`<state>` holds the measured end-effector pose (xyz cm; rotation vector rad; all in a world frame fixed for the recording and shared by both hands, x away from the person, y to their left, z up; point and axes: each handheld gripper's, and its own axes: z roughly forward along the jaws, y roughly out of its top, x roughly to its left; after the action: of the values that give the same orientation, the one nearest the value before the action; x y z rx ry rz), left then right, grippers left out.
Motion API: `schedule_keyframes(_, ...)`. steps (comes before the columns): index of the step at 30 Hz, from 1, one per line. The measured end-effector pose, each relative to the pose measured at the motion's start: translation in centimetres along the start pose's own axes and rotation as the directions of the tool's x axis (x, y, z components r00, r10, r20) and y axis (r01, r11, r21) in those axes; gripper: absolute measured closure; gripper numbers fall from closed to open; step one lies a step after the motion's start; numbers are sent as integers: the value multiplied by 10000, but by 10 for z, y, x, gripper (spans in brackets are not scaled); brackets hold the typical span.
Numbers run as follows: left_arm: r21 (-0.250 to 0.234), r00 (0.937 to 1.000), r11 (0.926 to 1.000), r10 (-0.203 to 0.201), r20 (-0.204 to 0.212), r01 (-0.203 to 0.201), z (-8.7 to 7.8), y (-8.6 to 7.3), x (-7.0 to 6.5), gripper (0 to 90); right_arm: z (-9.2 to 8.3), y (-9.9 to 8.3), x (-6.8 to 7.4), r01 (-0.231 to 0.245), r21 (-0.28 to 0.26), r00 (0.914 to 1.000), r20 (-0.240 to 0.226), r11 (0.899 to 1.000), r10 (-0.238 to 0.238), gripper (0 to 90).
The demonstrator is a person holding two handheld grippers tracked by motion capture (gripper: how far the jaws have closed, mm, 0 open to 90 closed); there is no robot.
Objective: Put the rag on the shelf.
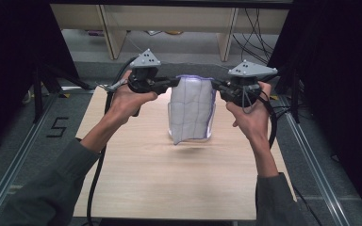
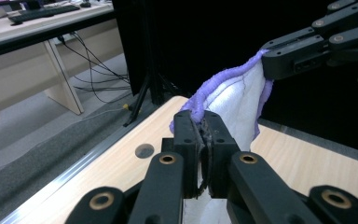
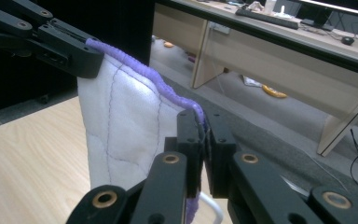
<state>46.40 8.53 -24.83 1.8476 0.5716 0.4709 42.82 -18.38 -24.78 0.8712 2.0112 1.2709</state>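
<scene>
Hanging above the table (image 1: 136,188), clear of its top: white quilted cloth (image 1: 192,110) with purple hem (long axis straight down). Pinched at each upper corner, left gripper (image 1: 175,82) and right gripper (image 1: 215,84) clamped on hem, level, equally near.

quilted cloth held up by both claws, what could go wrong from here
1. The left claw and right claw each pinch only the thin purple hem at a top corner of the quilted cloth, so a corner might slip out if the hands pull apart.
2. The cloth hangs close in front of a clear container on the table; swinging the cloth could knock it.
</scene>
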Motion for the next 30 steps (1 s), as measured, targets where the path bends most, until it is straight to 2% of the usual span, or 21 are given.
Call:
schedule_keyframes(7,-301,9999,9995,-14,-154,10,2,13,5,854,5,13,-11,-90,-234,9998,164,9997,94,868)
schedule_keyframes(12,-408,9995,9988,-263,-196,255,8,17,12,853,10,22,-15,-68,-215,9993,376,9997,76,868)
schedule_keyframes(19,-502,9978,9971,-580,-311,563,17,24,26,853,23,30,-25,-292,-172,9980,564,9994,301,868)
schedule_keyframes(22,-510,9955,9951,-869,-369,849,27,24,35,853,33,31,-32,-380,-74,9964,752,9993,384,868)
schedule_keyframes(26,-523,9893,9895,-1374,-491,1349,42,21,47,852,49,31,-41,-558,25,9951,816,9984,554,868)
schedule_keyframes(27,-536,9869,9873,-1522,-527,1494,46,19,51,852,53,30,-43,-431,-8,9951,895,9991,430,868)
schedule_keyframes(30,-470,9822,9830,-1799,-540,1775,55,13,58,849,69,28,-47,-264,344,9925,1200,9991,221,868)
